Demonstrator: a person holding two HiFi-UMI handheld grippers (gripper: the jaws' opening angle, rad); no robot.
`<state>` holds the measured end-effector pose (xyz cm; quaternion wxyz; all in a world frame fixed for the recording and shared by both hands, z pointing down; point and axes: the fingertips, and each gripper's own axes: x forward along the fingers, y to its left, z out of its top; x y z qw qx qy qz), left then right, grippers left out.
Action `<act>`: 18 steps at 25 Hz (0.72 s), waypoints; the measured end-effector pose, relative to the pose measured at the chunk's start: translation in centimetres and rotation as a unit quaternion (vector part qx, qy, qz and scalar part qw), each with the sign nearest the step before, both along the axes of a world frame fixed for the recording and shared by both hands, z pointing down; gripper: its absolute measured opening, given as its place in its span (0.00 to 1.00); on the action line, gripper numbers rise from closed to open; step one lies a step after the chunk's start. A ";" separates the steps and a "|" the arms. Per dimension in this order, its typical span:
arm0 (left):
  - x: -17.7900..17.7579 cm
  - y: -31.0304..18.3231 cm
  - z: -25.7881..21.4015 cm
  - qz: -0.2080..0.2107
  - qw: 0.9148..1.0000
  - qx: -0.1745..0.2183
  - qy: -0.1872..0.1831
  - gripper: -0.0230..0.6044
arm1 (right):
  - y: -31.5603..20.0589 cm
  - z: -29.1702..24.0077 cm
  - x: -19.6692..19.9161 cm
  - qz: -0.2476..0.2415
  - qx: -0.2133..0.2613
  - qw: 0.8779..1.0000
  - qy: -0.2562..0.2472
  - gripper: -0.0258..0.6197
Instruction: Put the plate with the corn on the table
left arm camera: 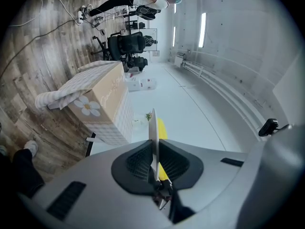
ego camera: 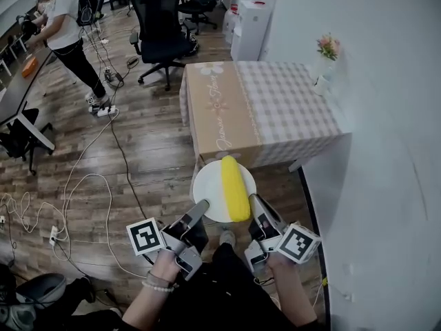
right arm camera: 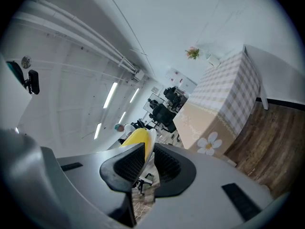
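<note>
Wood-plank floor strewn with white cables, black office chairs beyond, plain white wall at right.

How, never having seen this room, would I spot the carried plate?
Find the table with the checked cloth by the white wall. Before its near end, the left gripper and right gripper hold a round white plate. Only it carries a yellow corn cob.

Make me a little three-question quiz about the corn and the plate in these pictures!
1. True or false: the corn lies on the white plate.
2. What are the left gripper and the right gripper both clamped on? A) the plate's rim B) the corn itself C) nothing
3. Fill in: the plate hangs above the wooden ____, not yet on the table.
Key: 1 true; 2 A; 3 floor.
</note>
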<state>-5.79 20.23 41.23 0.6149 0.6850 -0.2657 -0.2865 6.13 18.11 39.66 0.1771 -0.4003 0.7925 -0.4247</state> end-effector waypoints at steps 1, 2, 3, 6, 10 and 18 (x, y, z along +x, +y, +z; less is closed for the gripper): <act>0.2 -0.5 0.0 -0.003 1.000 0.000 -0.001 0.10 | -0.5 0.0 0.2 -0.003 -0.002 1.000 -0.001 0.18; 0.3 -0.9 0.0 -0.006 1.000 0.000 -0.002 0.10 | -1.1 0.0 0.3 -0.006 -0.003 1.000 -0.001 0.18; 0.5 -1.4 -0.1 -0.009 1.000 0.000 -0.003 0.10 | -1.6 -0.1 0.5 -0.010 -0.003 1.000 -0.002 0.18; 1.2 -2.9 -0.4 -0.019 1.000 0.001 -0.002 0.10 | -3.4 -0.4 1.1 -0.020 0.001 1.000 -0.004 0.18; 2.4 -4.7 -0.7 -0.030 1.000 0.002 0.000 0.10 | -5.4 -0.6 2.2 -0.031 -0.002 1.000 -0.001 0.18; 5.1 -8.2 -0.9 -0.049 0.999 0.002 0.004 0.10 | -9.3 -0.9 4.9 -0.045 -0.006 0.999 0.006 0.18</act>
